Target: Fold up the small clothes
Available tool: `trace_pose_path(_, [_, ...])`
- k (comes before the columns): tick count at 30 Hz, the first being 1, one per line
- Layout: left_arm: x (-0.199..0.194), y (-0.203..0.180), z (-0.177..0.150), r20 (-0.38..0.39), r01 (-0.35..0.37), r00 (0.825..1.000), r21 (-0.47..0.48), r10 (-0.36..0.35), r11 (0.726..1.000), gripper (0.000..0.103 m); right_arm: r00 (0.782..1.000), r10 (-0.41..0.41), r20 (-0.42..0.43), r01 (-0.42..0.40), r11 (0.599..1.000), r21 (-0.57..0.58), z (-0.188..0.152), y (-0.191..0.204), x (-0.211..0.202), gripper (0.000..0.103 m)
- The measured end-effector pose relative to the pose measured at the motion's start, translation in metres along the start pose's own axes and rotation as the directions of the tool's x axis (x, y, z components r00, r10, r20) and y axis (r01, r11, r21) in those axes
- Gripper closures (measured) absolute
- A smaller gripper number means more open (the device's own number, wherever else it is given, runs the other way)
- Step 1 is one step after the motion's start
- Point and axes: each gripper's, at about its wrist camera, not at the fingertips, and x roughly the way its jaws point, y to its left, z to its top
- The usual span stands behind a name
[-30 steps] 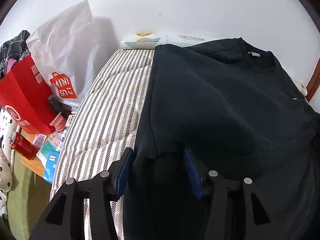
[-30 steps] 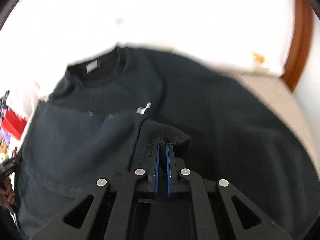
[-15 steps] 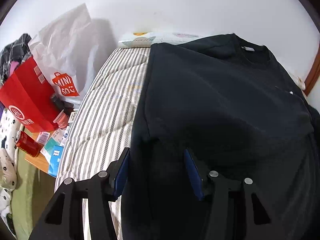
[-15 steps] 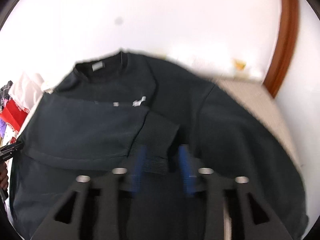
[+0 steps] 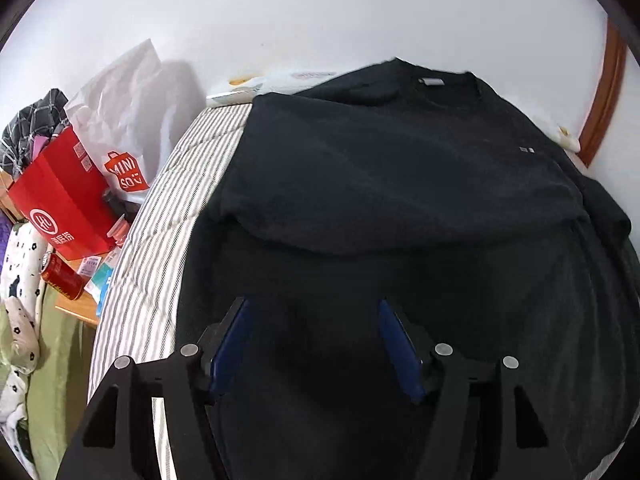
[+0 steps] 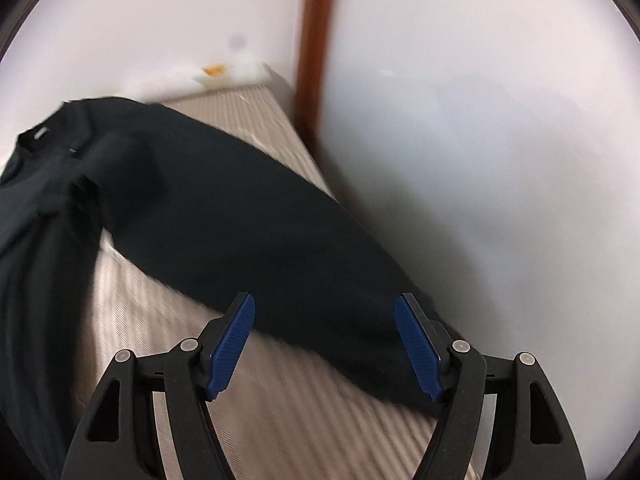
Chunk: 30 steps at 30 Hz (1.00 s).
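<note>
A black sweatshirt (image 5: 400, 184) lies spread on a striped bed (image 5: 168, 232), its collar toward the far wall and one sleeve folded across its chest. My left gripper (image 5: 312, 340) is open and empty above the sweatshirt's lower left part. My right gripper (image 6: 324, 340) is open and empty above the outstretched right sleeve (image 6: 260, 232), which runs along the bed (image 6: 280, 412) beside the wall. The right wrist view is blurred.
A red paper bag (image 5: 60, 204), a white Miniso bag (image 5: 124, 128), a red can (image 5: 62, 280) and small boxes stand on a low table left of the bed. A white wall (image 6: 480, 160) and a brown wooden post (image 6: 316, 40) border the bed's right side.
My right gripper opened, let go of the sleeve cuff on the chest and swung right to the other sleeve. My left gripper stayed open and drew back over the hem.
</note>
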Motion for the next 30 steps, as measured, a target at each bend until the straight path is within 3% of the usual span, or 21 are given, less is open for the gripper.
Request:
trace_pose_path(7, [-0.016, -0.007, -0.01, 0.001, -0.021, 1.0, 0.0, 0.021, 1.0, 0.039, 1.0, -0.004, -0.025, 0.004, 0.999, 0.035, -0.019, -0.012, 0.022, 0.032])
trace_pose_path(8, [-0.018, -0.004, -0.012, 0.001, -0.029, 1.0, -0.003, 0.029, 1.0, 0.039, 1.0, 0.008, -0.012, -0.007, 0.998, 0.057, -0.016, -0.015, 0.022, 0.037])
trace_pose_path(10, [-0.02, -0.002, -0.014, 0.002, -0.047, 0.999, -0.007, 0.047, 0.999, 0.039, 1.0, -0.005, 0.003, 0.005, 0.998, 0.058, -0.015, -0.014, 0.026, 0.058])
trace_pose_path(11, [-0.021, 0.001, -0.016, 0.003, -0.058, 0.998, -0.01, 0.058, 0.998, 0.039, 1.0, -0.019, 0.018, 0.018, 0.999, 0.043, -0.012, -0.012, 0.024, 0.084])
trace_pose_path(12, [-0.021, 0.004, -0.018, 0.003, -0.071, 0.997, -0.015, 0.071, 0.997, 0.039, 1.0, -0.013, 0.015, 0.013, 0.999, 0.037, -0.009, -0.012, 0.022, 0.091])
trace_pose_path(17, [-0.018, 0.022, -0.033, -0.002, -0.102, 0.995, -0.026, 0.102, 0.994, 0.039, 0.99, 0.015, 0.142, -0.017, 1.0, 0.011, 0.022, 0.014, -0.02, 0.093])
trace_pose_path(23, [-0.012, 0.045, -0.048, -0.02, -0.095, 0.995, -0.014, 0.094, 0.995, 0.039, 0.944, 0.151, 0.293, -0.131, 0.988, -0.086, 0.07, 0.091, -0.093, 0.093])
trace_pose_path(30, [-0.004, 0.051, -0.054, -0.003, -0.061, 0.998, 0.039, 0.061, 0.997, 0.039, 0.875, 0.386, 0.294, -0.341, 0.92, -0.193, 0.121, 0.228, -0.132, 0.092])
